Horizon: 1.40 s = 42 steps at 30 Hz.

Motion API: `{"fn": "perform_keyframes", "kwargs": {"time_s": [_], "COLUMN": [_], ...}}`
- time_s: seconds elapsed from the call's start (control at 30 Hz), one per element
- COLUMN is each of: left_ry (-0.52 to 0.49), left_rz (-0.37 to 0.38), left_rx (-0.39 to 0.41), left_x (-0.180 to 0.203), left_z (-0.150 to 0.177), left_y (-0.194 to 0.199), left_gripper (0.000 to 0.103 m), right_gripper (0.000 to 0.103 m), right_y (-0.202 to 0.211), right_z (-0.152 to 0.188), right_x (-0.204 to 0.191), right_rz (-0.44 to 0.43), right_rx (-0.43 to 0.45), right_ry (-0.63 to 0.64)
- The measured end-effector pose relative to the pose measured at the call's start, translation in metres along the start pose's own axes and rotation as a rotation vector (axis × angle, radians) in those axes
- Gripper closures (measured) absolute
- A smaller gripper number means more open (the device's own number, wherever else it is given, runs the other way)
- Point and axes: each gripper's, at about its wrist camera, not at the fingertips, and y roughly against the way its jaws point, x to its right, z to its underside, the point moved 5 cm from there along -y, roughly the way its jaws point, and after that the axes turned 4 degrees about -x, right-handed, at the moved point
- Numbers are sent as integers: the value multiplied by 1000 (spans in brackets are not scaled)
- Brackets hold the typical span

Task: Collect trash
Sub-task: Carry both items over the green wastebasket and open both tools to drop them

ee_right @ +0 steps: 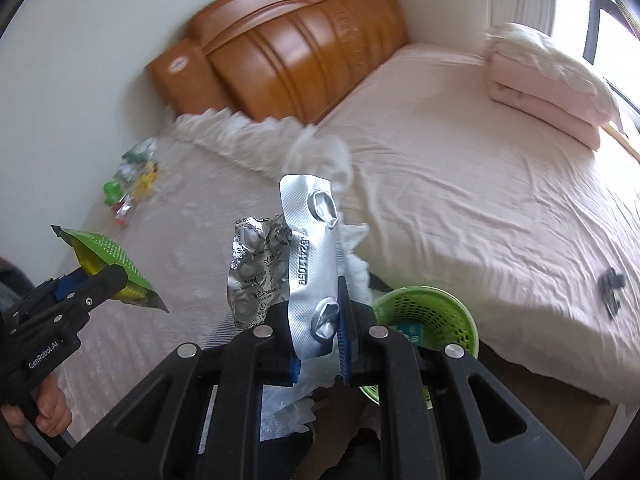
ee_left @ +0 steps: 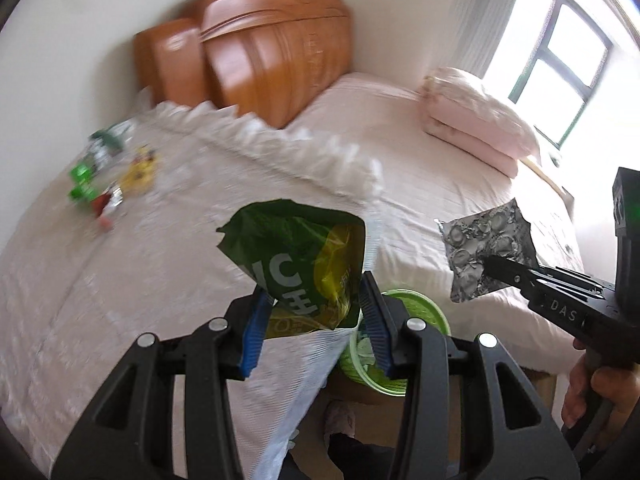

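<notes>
My left gripper (ee_left: 316,292) is shut on a green and yellow snack bag (ee_left: 296,248), which stands up between the blue pads above the bed's edge. My right gripper (ee_right: 316,300) is shut on silver blister packs (ee_right: 312,240): a long strip in front and a crumpled sheet (ee_right: 256,268) behind it. Each gripper shows in the other's view: the right one (ee_left: 492,262) with the blister packs (ee_left: 480,240), the left one (ee_right: 112,276) with the bag (ee_right: 108,256). A green mesh basket (ee_right: 424,290) stands on the floor below both grippers, beside the bed (ee_left: 436,312).
More wrappers lie in a small pile (ee_left: 108,176) on the lace cover at the bed's far left (ee_right: 132,184). A folded pink quilt (ee_right: 548,88) sits near the window. A wooden headboard (ee_right: 296,40) backs the bed. A small black object (ee_right: 610,292) lies on the pink sheet.
</notes>
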Motion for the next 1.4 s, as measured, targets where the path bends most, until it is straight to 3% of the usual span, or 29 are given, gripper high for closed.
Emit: {"fn": "perform_keyframes", "kwargs": {"time_s": [0.33,0.6,0.8,0.9,0.93,1.17,1.4], "left_ry": [-169,-251,-299,-329,-333,-361,-345], "left_rz": [93,180,166,165,152,144,144], "left_rx": [-53,-163,-256,-316,-329,-340,-316], "left_x": [77,142,180,194,198,217,218], "left_z": [-5,-1,16,28,32,43,34], "left_y": [-20,-65,-110,-131,-138,-143,-137], "left_gripper": [60,60,60,51,39,9,8], "right_gripper": [88,88,88,88,88,88,88], "right_y": [29,50,56,58,57,50,46], "right_z": [13,35,43,43,43,42,42], "right_x": [56,124,162,176,181,192,193], "right_rz": [76,152,195,199,200,197,184], "right_rx": [51,59,44,45,42,23,12], "right_ry": [-91,-203,-239,-258,-260,-258,-259]}}
